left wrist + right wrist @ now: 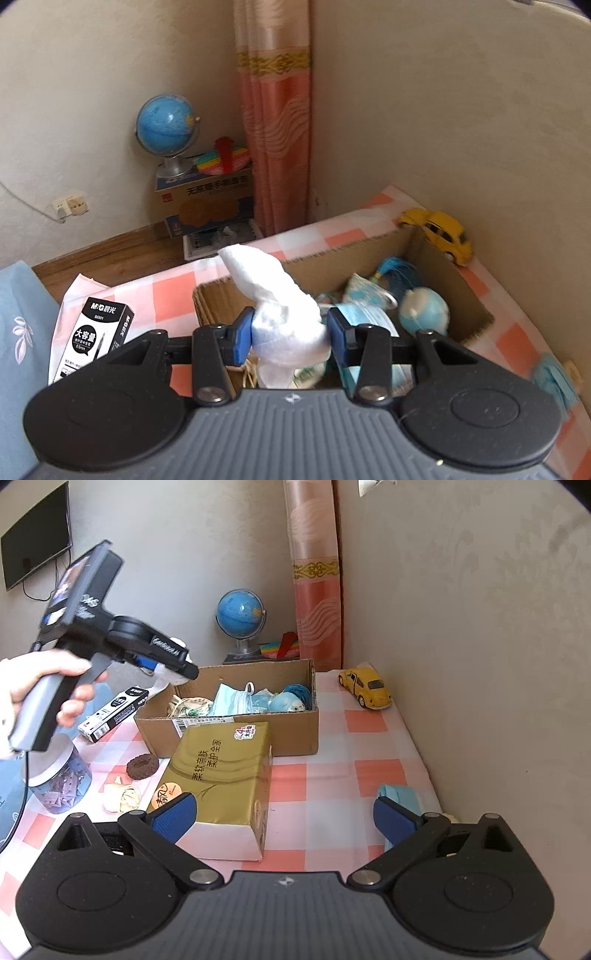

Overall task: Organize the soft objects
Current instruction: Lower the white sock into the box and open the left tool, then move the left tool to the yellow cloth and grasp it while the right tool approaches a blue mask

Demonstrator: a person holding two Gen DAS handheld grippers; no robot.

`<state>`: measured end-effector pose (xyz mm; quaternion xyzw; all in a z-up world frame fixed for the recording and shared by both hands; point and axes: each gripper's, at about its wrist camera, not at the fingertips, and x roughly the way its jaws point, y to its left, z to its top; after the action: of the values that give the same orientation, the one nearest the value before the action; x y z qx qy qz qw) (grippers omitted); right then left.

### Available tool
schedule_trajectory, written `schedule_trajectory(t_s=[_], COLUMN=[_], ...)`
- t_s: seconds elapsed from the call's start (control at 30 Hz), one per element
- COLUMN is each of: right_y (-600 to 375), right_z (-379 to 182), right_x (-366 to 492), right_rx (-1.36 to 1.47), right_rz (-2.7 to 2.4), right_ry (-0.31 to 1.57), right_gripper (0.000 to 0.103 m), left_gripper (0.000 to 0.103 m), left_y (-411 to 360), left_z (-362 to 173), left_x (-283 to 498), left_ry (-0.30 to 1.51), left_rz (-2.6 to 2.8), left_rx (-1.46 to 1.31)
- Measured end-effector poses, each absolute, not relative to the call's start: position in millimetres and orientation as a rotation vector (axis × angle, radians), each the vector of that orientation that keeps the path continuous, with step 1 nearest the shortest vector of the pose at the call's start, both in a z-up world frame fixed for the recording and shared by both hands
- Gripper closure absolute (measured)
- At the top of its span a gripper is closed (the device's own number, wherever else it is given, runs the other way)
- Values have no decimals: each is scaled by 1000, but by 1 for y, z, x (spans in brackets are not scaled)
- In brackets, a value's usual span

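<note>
So the left claw (pixel 290 330) is clamped on a white tissue wad (pixel 275 295) right above the cardboard box (pixel 236 734) (right claw (pixel 284 818) hangs wide open), next it probably just needs letting go.

Left gripper (pixel 290 330) clamping white tissue (pixel 280 295) (above cardboard box (pixel 439 266))

Cloth (pixel 332 775): pink-and-white checks. Box (pixel 236 734) brown; beside it a gold pack (pixel 221 775), yellow car (pixel 365 686), black-and-white carton (pixel 114 709). Globe (pixel 240 614) blue.
</note>
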<state>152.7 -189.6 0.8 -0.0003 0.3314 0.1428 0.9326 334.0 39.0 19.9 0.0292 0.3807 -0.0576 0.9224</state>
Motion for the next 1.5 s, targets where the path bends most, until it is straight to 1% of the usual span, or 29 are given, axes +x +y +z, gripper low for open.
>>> schedule_trajectory(t_s=[0.1, 0.17, 0.2, 0.23, 0.4, 0.5, 0.63, 0.73, 1.07, 1.3, 1.5], right_y=[-190, -191, -192, -193, -194, -194, -196, -198, -205, -208, -211], right_z=[-1, -3, -4, -4, -6, -6, -9, -12, -23, -37, -53], right_x=[153, 154, 154, 154, 154, 153, 151, 148, 139, 134, 131], right_rx=[-6, -9, -5, -2, -4, -9, -20, -31, -66, -107, -127], right_rz=[285, 282, 282, 282, 279, 274, 264, 251, 209, 168, 163], right_ry=[684, 686, 689, 691, 697, 700, 705, 715, 738, 776, 810], right_gripper=[0, 0, 0, 0, 0, 0, 0, 0, 0, 0, 0], left_gripper=[60, 36, 19, 18, 17, 12, 12, 9, 6, 6, 6], left_y=[39, 39, 38, 38, 40, 40, 44, 46, 44, 46, 49], left_z=[16, 13, 12, 13, 15, 18, 26, 32, 39, 28, 0], left_x=[344, 349, 350, 350, 344, 336, 321, 304, 223, 175, 148], left_ry=[771, 754, 741, 724, 725, 722, 723, 720, 698, 686, 711], left_rz=[-92, -67, -39, -15, -36, -43, -73, -92, -179, -173, -152], left_rx=[51, 53, 59, 65, 72, 96, 100, 107, 122, 130, 138])
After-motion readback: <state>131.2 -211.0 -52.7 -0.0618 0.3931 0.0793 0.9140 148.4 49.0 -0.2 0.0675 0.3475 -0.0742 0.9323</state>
